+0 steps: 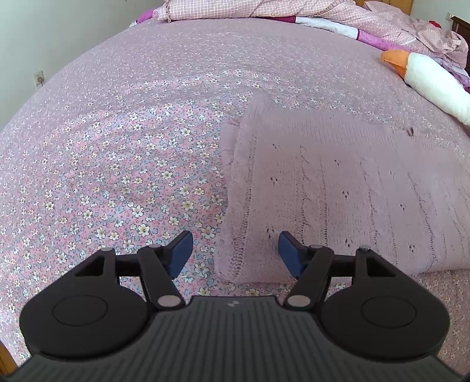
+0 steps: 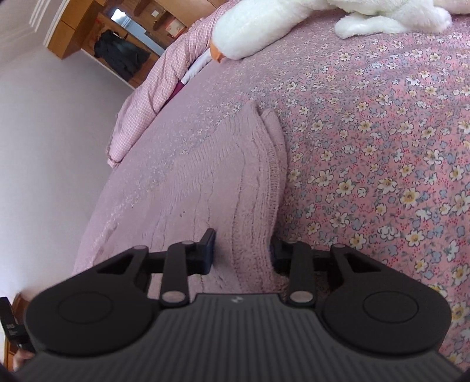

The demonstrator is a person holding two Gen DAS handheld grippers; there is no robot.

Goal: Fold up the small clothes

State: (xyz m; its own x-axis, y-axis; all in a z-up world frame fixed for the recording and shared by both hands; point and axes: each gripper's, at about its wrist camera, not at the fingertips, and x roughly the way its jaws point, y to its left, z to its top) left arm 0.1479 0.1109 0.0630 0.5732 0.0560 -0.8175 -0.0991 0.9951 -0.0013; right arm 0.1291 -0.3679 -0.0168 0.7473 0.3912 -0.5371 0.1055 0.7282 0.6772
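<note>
Pink knit sweater [image 1: 337, 188] lies flat on the flowered bed [image 1: 117, 147], near its front edge. Left hand-held gripper [image 1: 235, 252] spread over the sweater's corner, gripping nothing. Right hand-held gripper [image 2: 242, 249] spread astride the layered side edge.

Risk: pinching only the top layer, so the fold skews. Only the right view shows stacked layers.

You're working over a bed with a pink floral sheet [image 1: 117, 147] that fills nearly the whole left wrist view. A bunched-up pink checked quilt [image 1: 264, 8] sits along the far edge, and a white plush goose [image 1: 426, 79] with an orange beak lies near the far right corner. The wall [image 1: 44, 35] on the left is plain and pale, with a socket [image 1: 39, 78] low down. From the right wrist view you get wooden shelving [image 2: 76, 35] with dark clothing [image 2: 120, 55] hanging in it. Soft, even daylight throughout.
</note>
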